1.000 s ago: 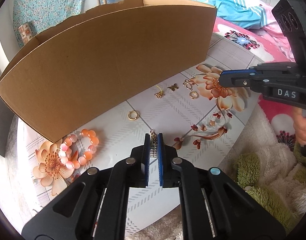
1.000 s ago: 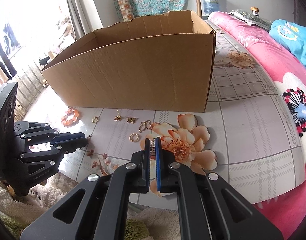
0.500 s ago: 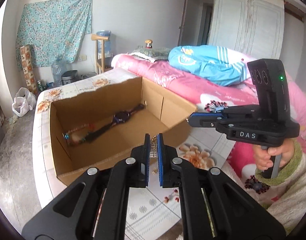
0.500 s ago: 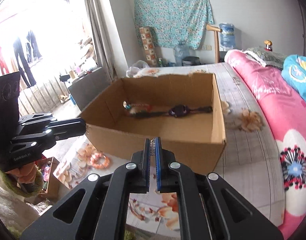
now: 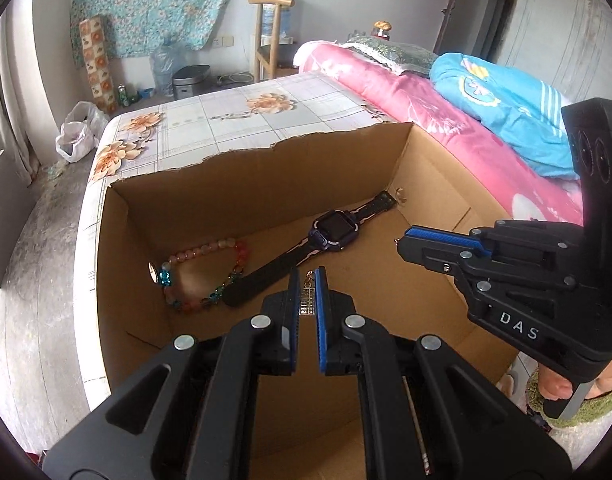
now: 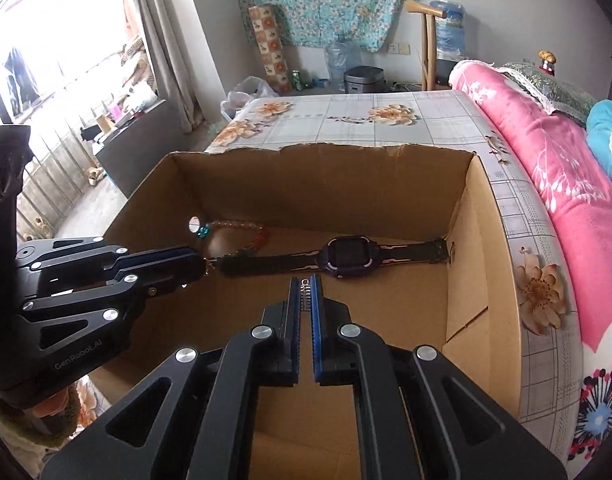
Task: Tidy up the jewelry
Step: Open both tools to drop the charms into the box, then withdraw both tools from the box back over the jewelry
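We were at the drop-off step: both grippers hung above the open cardboard box (image 5: 266,168), each carrying a small piece of jewelry to go inside.

Our left gripper (image 5: 307,300) had its blue pads nearly together, clamped on a small gold ladder-patterned charm (image 5: 307,302) with a tiny clasp sticking out past the tips. Our right gripper (image 6: 305,300) was clamped the same way on a similar small gold piece (image 6: 305,294); whether the two were a pair of earrings or the two ends of one item, we could not tell. In the left wrist view the right gripper came in from the right side, tips over the box floor near the watch.

Already lying on the box floor were a black smartwatch (image 5: 334,226), its strap stretched toward the far right corner, and a beaded bracelet (image 5: 204,272) of pink and orange beads with a few blue ones, just beside the strap's near end. Something small and gold sat in the far right corner by the strap tip, too small to name.

As we judged it, the next move called for lowering both grippers a little toward the bare cardboard in front of the watch, then parting the pads so the gold pieces fell free. The pieces were light and thin, so they could cling to the ribbed pads; a low release would keep them from bouncing under the strap or tangling in the bracelet.
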